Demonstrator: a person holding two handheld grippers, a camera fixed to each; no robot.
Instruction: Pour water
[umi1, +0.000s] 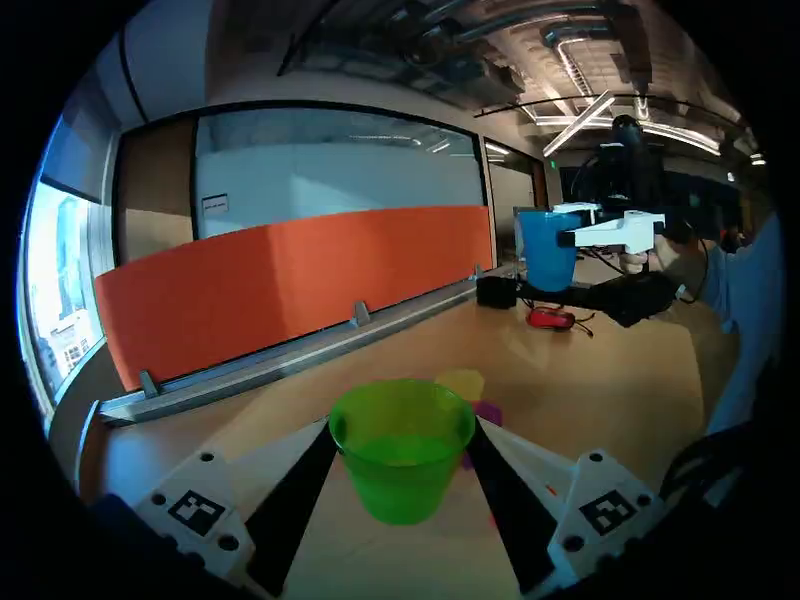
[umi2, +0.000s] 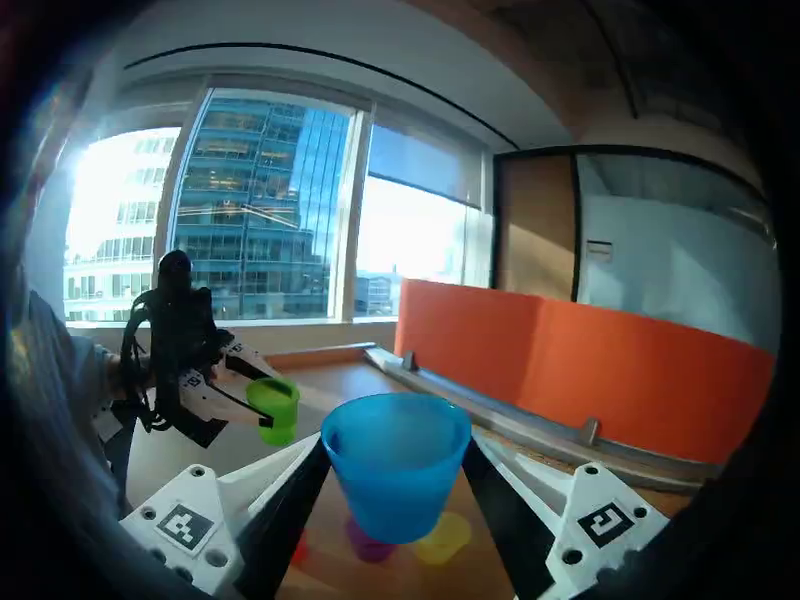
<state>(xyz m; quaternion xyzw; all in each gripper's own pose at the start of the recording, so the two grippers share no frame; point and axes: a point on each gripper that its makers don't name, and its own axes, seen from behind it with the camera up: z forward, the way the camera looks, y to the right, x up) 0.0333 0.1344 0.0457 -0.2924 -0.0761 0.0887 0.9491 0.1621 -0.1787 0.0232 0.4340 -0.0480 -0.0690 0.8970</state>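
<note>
The green cup (umi1: 402, 450) is clamped by its side walls, just below the rim, between both fingers of the left gripper (umi1: 402, 438). It is held upright, clear of the table (umi1: 620, 390). This level hold is judged to keep any contents from spilling. A darker band is seen low inside the cup, but it cannot be told whether this is water.

The blue cup (umi2: 396, 470) is clamped in the same manner by the right gripper (umi2: 396, 455), also upright and raised. The two cups are kept well apart, so pouring is judged not yet begun. One cup is still to be brought over the other and tilted.

Both cups are smooth, tapered plastic tumblers, widest at the rim, and the green one is translucent. The fingers (umi1: 545, 465) are white with black inner faces. The table is of pale wood. A yellow item (umi1: 462, 383) and a magenta item (umi1: 490, 411) lie on it just beyond the green cup; their kind cannot be told. An orange partition (umi1: 300, 280) is set along the far edge.
</note>
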